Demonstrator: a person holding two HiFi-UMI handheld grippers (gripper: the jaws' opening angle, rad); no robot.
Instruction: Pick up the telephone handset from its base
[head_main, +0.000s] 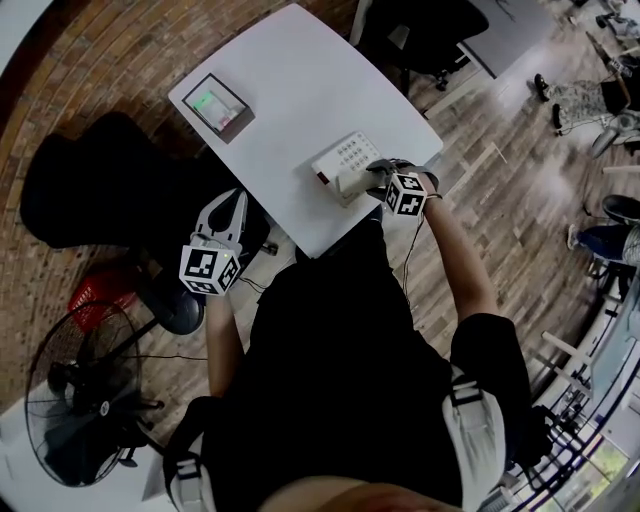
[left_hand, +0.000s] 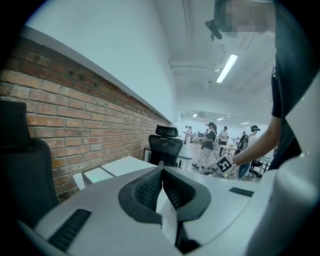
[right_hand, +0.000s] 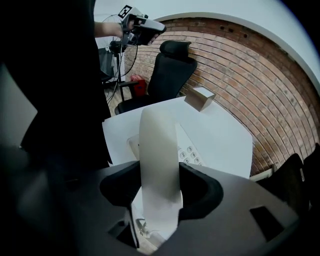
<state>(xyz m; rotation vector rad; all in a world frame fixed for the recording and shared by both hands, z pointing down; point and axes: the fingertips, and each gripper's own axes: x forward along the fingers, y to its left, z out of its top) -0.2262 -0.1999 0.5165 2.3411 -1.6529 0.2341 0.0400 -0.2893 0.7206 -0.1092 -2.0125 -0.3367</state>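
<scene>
Two grippers are in view. The right gripper (right_hand: 159, 186) has its jaws clamped on the white telephone handset (right_hand: 159, 142), one pad pressed against each side. The handset passes between the jaws and extends well beyond their tips, tilted slightly. Just beyond and to the right of the jaws lies the telephone base (right_hand: 189, 152), keypad facing up, resting on the white counter (right_hand: 222, 132). Whether the handset's near end touches the base cannot be told.

Further beyond the jaws, near the far corner of the counter, sits a small box (right_hand: 200, 98). A black office chair (right_hand: 172, 62) stands past the counter's edge, in front of a brick wall (right_hand: 250, 70).

The left gripper (left_hand: 161, 186) has its jaws together, with nothing between them. It is held in the air, off the counter and well apart from the handset. Beyond its jaws run the same brick wall and the counter's edge.
</scene>
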